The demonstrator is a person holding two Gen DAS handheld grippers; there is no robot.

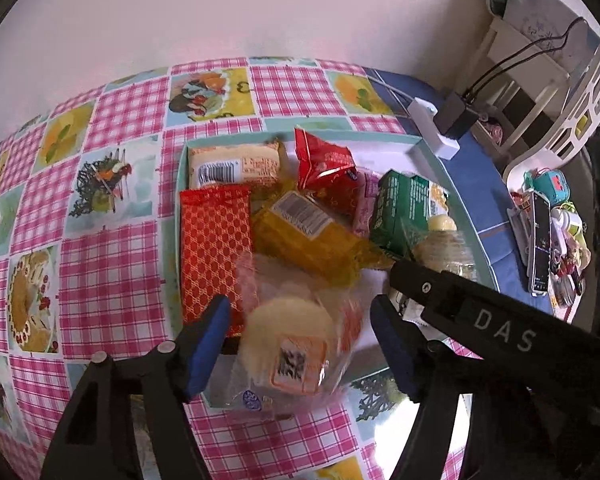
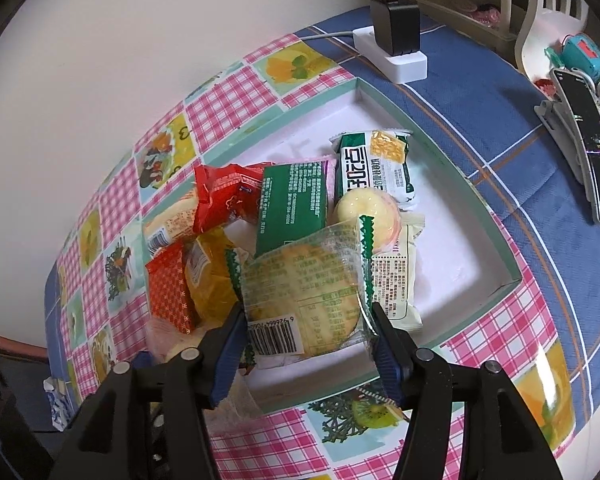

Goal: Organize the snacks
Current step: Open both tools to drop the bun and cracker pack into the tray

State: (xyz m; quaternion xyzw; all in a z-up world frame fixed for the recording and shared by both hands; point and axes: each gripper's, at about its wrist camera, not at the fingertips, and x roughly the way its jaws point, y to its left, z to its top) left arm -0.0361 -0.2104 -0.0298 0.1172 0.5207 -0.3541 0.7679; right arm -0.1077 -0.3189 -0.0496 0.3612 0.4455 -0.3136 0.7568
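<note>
A shallow teal-rimmed box (image 1: 182,168) (image 2: 496,216) on the table holds several snack packs: a red patterned pack (image 1: 214,252), a yellow pack (image 1: 308,236), a red foil pack (image 1: 326,160) and green packs (image 1: 404,204) (image 2: 374,164). My left gripper (image 1: 300,332) is open around a clear pack of round crackers (image 1: 292,340) at the box's near edge; the pack looks blurred. My right gripper (image 2: 308,332) is shut on a clear green-edged cracker pack (image 2: 304,292), held over the box's near side. The right gripper's arm (image 1: 480,316) crosses the left wrist view at the right.
A white power strip with a black charger (image 2: 396,40) (image 1: 448,120) lies beyond the box. A phone on a clip stand (image 2: 584,136) (image 1: 540,248) and small toys (image 1: 552,184) sit at the right. A white chair (image 1: 568,92) stands behind. A wall borders the table's far side.
</note>
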